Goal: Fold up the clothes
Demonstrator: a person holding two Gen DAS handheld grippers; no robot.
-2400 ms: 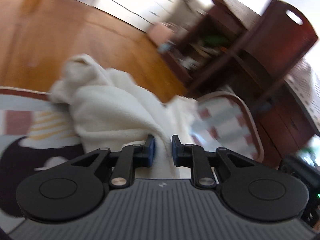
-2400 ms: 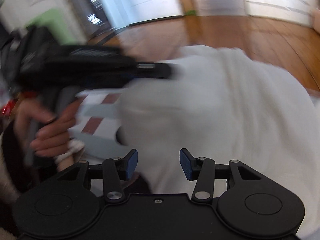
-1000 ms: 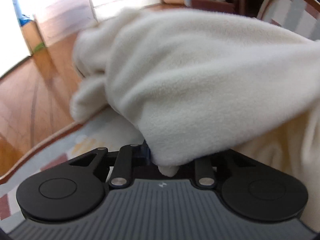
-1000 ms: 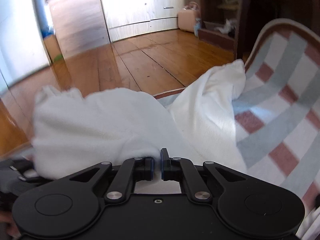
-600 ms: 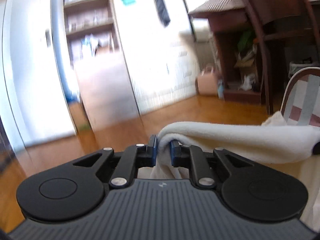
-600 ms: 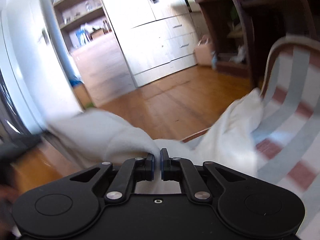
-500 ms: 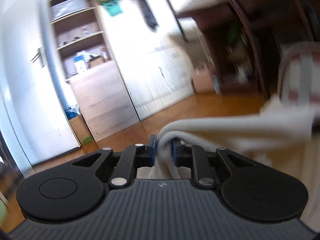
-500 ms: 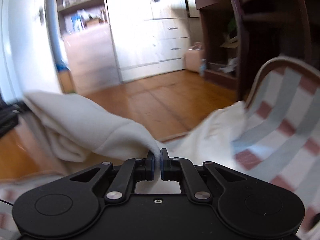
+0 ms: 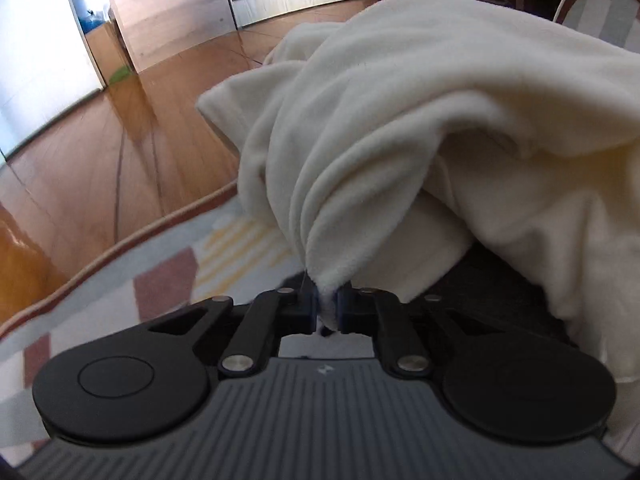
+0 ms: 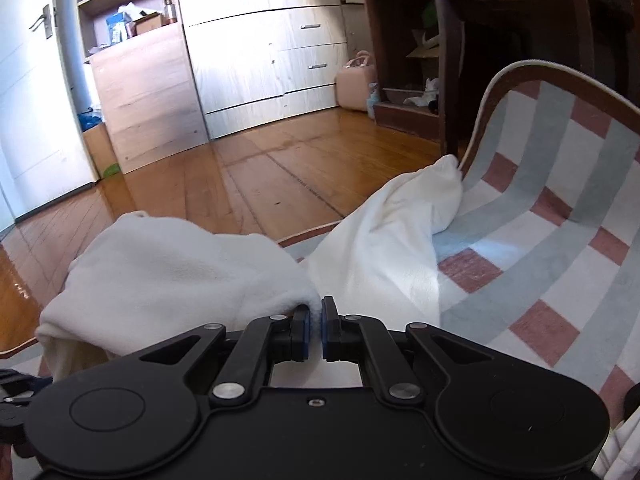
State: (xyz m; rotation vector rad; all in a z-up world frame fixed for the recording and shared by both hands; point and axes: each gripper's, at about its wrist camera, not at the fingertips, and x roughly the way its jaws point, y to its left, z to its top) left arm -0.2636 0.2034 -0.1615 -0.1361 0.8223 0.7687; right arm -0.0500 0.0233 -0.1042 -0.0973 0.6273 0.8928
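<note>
A cream fleece garment hangs bunched in front of the left wrist camera. My left gripper is shut on a gathered corner of it, the cloth rising up and to the right from the jaws. In the right wrist view the same garment drapes to the left and stretches away to the right toward a far end lying on the rug. My right gripper is shut on an edge of it.
A striped and checked rug with a brown border lies under the garment. Polished wood floor runs to pale drawers, a dark wooden shelf unit and a pink bag.
Both grippers have stayed shut on the garment. The left view has tipped down from the room to the rug, and the cloth now hangs in bunched folds above the left jaws instead of stretched level.
</note>
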